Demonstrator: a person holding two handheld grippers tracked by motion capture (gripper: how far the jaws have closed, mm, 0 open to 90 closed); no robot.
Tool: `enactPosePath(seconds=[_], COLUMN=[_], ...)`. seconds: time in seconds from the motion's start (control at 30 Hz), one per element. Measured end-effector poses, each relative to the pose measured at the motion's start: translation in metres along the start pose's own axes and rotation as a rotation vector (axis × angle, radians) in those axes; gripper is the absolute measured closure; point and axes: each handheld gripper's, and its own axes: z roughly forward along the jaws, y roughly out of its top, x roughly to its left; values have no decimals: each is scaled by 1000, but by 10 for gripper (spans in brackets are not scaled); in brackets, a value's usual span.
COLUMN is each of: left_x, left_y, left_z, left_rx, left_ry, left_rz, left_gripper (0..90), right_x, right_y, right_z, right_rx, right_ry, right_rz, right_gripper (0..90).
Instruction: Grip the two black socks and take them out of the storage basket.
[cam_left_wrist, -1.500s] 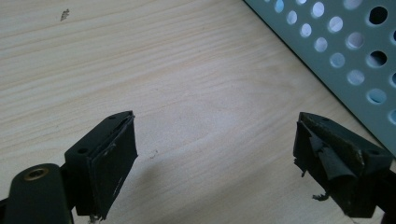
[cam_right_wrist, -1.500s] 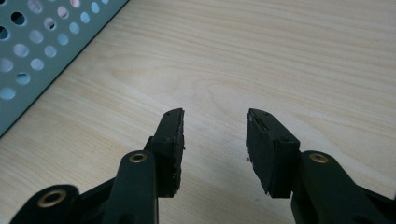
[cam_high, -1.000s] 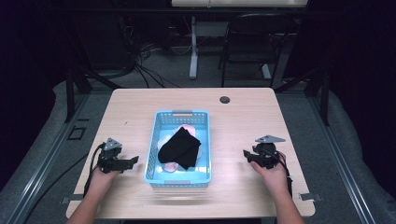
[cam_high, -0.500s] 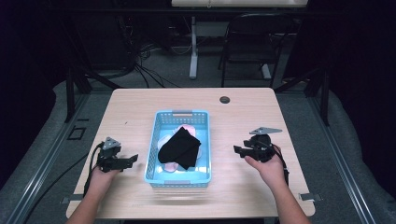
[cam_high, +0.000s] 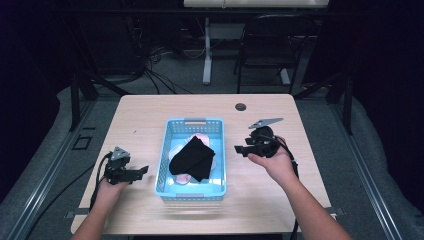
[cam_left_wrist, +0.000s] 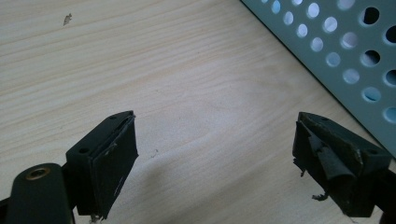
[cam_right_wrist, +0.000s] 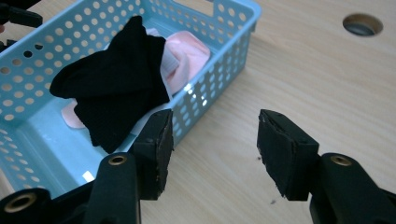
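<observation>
a: where is the black cloth (cam_high: 192, 159) found?

b: it is seen in the blue basket (cam_high: 194, 125), which stands at the middle of the worktop (cam_high: 150, 107). it is laid on top of pink cloth (cam_high: 202, 138). in the high view its long axis is set on a slant, from the near left of the basket to the far right, with a narrower end pointed toward the far right corner. in the right gripper view the same cloth (cam_right_wrist: 112, 81) is draped across the basket (cam_right_wrist: 224, 51), with pink cloth (cam_right_wrist: 187, 58) shown beyond it.

a: and the basket's own long axis?

b: it is run from the near edge of the worktop to the far edge, with a handle slot at the far wall.

a: how are the fingers of the right gripper (cam_high: 248, 148) held?

b: they are released and spread wide; they have just been opening, and nothing is held between them. the gripper is held above the worktop just right of the basket, pointed toward it. in its own view bare worktop (cam_right_wrist: 327, 79) is seen between the fingers (cam_right_wrist: 156, 149).

a: and the left gripper (cam_high: 141, 171)?

b: it is kept low on the worktop just left of the basket, pointed at the basket's side. its fingers (cam_left_wrist: 109, 163) are also released, with only bare wood (cam_left_wrist: 140, 70) between them; the holed basket wall (cam_left_wrist: 345, 51) is seen at the upper right.

a: anything else on the worktop?

b: a round hole (cam_high: 240, 106) is seen near the far edge.
</observation>
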Motion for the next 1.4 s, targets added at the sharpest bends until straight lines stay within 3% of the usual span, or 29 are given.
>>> enactPosePath(seconds=[0.17, 0.4, 0.43, 0.57, 1.0, 1.4], left_x=[-1, 0, 1, 1, 0, 0], left_y=[1, 2, 2, 3, 3, 3], left_z=[1, 1, 2, 2, 3, 3], left_rx=[-6, -8, -8, -2, -4, 1], left_ry=[-2, -1, 2, -1, -6, -10], left_rz=[3, -2, -3, 1, 4, 8], left_gripper=[140, 140, 141, 142, 142, 142], right_x=[10, 21, 26, 35, 56, 58], right_y=[18, 35, 39, 46, 51, 51], right_z=[9, 27, 35, 49, 85, 103], right_rx=[6, 10, 8, 27, 68, 107], right_ry=[8, 30, 50, 57, 81, 60], right_rz=[-54, -49, -57, -88, -132, -144], right_gripper=[484, 514, 554, 626, 691, 712])
